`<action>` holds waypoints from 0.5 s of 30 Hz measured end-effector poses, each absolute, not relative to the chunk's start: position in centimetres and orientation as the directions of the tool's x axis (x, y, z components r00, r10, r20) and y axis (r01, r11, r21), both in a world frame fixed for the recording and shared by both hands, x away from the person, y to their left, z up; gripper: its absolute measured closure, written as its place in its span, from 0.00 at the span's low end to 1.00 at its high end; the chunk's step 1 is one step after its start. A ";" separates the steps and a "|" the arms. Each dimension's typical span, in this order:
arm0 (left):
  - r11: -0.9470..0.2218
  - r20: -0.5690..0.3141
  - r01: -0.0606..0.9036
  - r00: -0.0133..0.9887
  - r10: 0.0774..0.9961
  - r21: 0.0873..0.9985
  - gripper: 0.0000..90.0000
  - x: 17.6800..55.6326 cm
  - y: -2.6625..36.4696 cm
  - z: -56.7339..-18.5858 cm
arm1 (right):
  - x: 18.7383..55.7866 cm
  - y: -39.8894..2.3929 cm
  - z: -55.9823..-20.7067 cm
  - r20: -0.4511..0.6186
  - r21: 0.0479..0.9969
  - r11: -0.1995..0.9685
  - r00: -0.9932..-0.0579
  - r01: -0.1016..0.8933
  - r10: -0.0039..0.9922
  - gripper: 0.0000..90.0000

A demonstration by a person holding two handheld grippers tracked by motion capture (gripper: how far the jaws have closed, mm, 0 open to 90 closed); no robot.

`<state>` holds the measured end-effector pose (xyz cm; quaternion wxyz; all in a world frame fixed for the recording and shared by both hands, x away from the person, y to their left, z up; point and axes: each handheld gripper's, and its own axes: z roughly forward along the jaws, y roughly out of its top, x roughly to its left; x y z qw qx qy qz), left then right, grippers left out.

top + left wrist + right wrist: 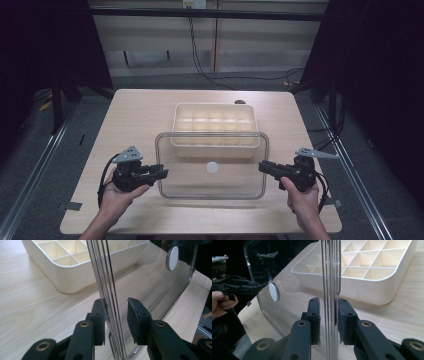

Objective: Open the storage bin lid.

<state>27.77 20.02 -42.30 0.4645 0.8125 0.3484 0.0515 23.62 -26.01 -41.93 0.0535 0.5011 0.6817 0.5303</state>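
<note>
A clear plastic lid (pixel 235 185) with a white round knob (pixel 212 167) lies flat over the table's front half, its far edge overlapping a cream divided box (pixel 215 120). My left gripper (pixel 162 173) is at the lid's left edge. In the left gripper view its jaws (pixel 116 322) straddle the lid's rim (pixel 110 290): one pad touches it and the other stands a little off, so it is open. My right gripper (pixel 262 166) is at the lid's right edge. In the right gripper view (pixel 328 320) both pads press the rim (pixel 329 277).
The wooden table (pixel 140 110) has bare room left, right and behind the box. The box's compartments (pixel 372 267) look empty. Dark floor, rails and cables surround the table. A small dark spot (pixel 240 102) sits behind the box.
</note>
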 end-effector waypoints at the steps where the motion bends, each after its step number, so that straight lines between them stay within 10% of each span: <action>1: -0.325 -0.243 0.522 0.751 0.614 0.789 0.76 27.7 20.0 -42.3 | 23.5 -26.0 -42.0 0.457 0.775 -0.061 -0.492 0.629 0.741 0.82; 15: -0.337 -0.247 0.533 0.749 0.615 0.776 0.76 26.6 20.2 -43.0 | 22.6 -25.8 -42.8 0.475 0.754 -0.057 -0.483 0.654 0.735 0.82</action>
